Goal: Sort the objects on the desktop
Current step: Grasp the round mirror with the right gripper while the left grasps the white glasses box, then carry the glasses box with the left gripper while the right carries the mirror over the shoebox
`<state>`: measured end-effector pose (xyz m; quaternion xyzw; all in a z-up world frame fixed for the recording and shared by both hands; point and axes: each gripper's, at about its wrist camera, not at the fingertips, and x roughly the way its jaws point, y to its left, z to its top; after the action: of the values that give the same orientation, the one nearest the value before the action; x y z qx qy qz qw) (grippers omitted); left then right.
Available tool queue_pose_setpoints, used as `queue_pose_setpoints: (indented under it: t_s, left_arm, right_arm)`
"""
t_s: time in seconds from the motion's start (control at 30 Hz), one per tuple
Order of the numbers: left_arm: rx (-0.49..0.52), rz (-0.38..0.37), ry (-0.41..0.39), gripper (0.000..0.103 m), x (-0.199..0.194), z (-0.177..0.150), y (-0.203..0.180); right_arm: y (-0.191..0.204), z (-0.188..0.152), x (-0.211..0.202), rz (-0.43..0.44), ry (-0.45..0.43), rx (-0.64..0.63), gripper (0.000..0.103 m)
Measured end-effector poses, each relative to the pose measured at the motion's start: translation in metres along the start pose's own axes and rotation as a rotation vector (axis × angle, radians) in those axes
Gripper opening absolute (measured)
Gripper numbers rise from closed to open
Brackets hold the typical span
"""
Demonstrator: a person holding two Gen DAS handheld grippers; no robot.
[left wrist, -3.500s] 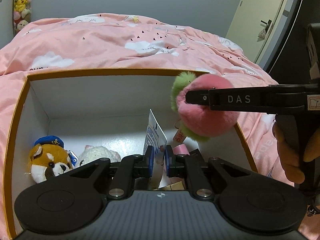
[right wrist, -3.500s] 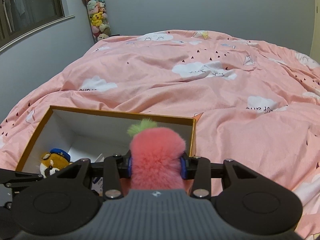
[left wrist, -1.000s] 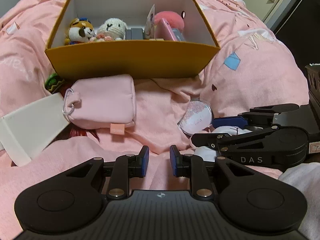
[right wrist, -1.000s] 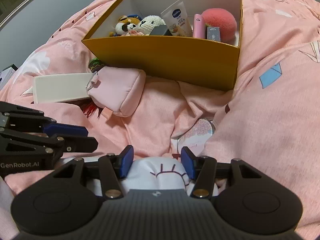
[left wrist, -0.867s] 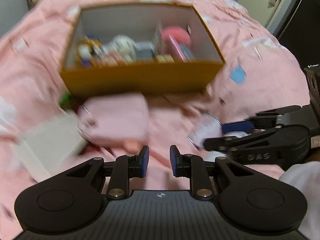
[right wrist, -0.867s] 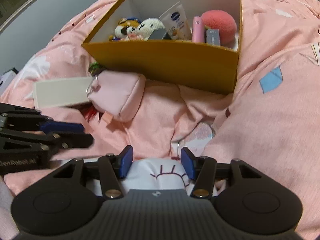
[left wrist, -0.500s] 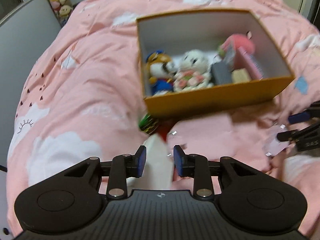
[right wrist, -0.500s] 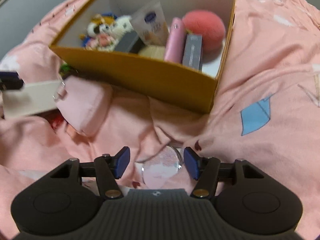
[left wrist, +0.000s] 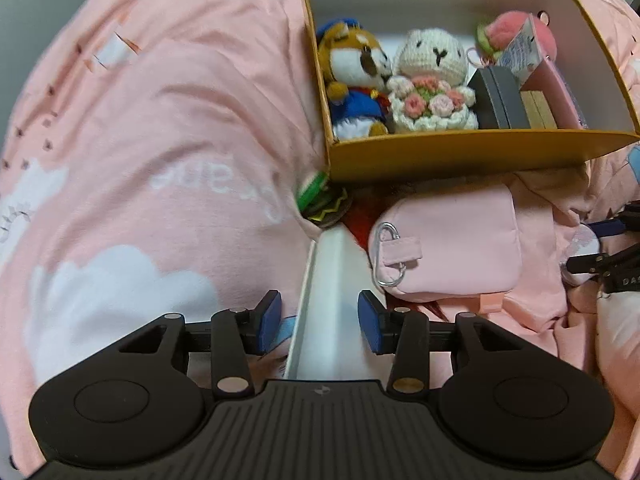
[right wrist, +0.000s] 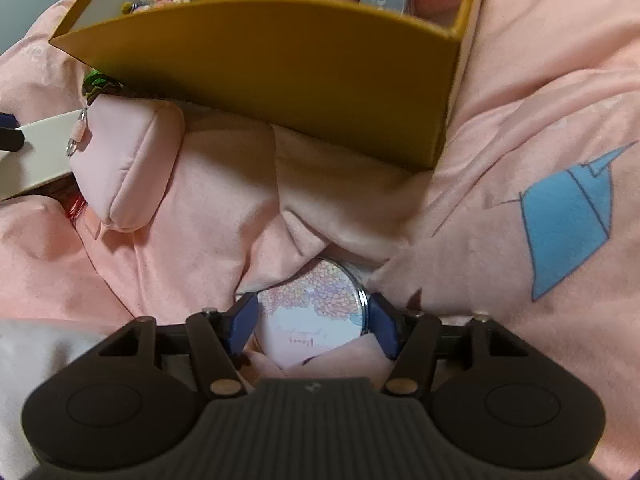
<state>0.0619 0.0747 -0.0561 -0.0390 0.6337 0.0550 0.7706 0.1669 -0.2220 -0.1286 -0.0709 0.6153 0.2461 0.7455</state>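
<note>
The round compact mirror (right wrist: 316, 312), its lid printed with pale pink and lilac blossoms, lies on the pink bedspread (right wrist: 520, 128) just in front of the yellow box (right wrist: 280, 68), in a fold of the cloth. The right gripper (right wrist: 310, 322) stands over it with a blue pad on either side of the disc; its jaws have just been opening a little further, and whether the pads (right wrist: 382, 326) press on the rim cannot be told from this view. A line of small script runs across the lid, too faint to read.

The left gripper (left wrist: 319, 322) points down over the long white box (left wrist: 332, 300), whose narrow end lies between its blue pads (left wrist: 269, 320). Its jaws have just been opening wider, and a gap shows on each side, so nothing is gripped. Just beside the white box sits a pink pouch (left wrist: 452, 244) with a silver clip. Inside the yellow box (left wrist: 460, 152) sit a fox plush in a blue cap (left wrist: 356, 76), a crocheted white rabbit (left wrist: 432, 80), a dark case and a pink fluffy toy. At the right edge of the left view the other gripper (left wrist: 600, 248) bears the letters "DAS". Large white lettering on the bedspread is too blurred to read.
</note>
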Motion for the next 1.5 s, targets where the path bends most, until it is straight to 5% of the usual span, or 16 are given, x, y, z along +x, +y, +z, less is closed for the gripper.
queue_pose_setpoints:
  t_s: [0.1,0.27,0.43,0.73,0.9,1.07,1.5]
  left_arm:
    - [-0.017,-0.050,0.061,0.050,0.012,0.006,0.004]
    - [0.012,-0.060,0.107,0.050,0.017,0.009,0.000]
    - [0.050,-0.048,0.120,0.050,0.015,0.008,-0.004]
    - [0.005,-0.104,0.182,0.052,0.031,0.018,0.006]
    - [-0.011,-0.133,0.209,0.050,0.036,0.019,0.008]
    - [-0.041,-0.159,0.222,0.035,0.035,0.019,0.007]
    - [-0.080,-0.110,-0.035,0.034,-0.038,-0.012,0.008]
  right_arm:
    - [0.003,-0.001,-0.004,0.006,-0.008,-0.013,0.060]
    - [0.008,-0.003,-0.025,0.062,-0.025,0.006,0.036]
    - [0.015,-0.001,-0.038,0.129,-0.031,-0.003,0.032]
    - [0.002,0.007,0.008,0.174,0.071,0.052,0.024]
    - [0.008,0.002,-0.014,0.163,0.019,0.032,0.015]
    - [0.010,-0.002,-0.037,0.135,-0.052,0.006,0.015]
    - [0.009,-0.003,-0.100,0.143,-0.240,-0.023,0.015]
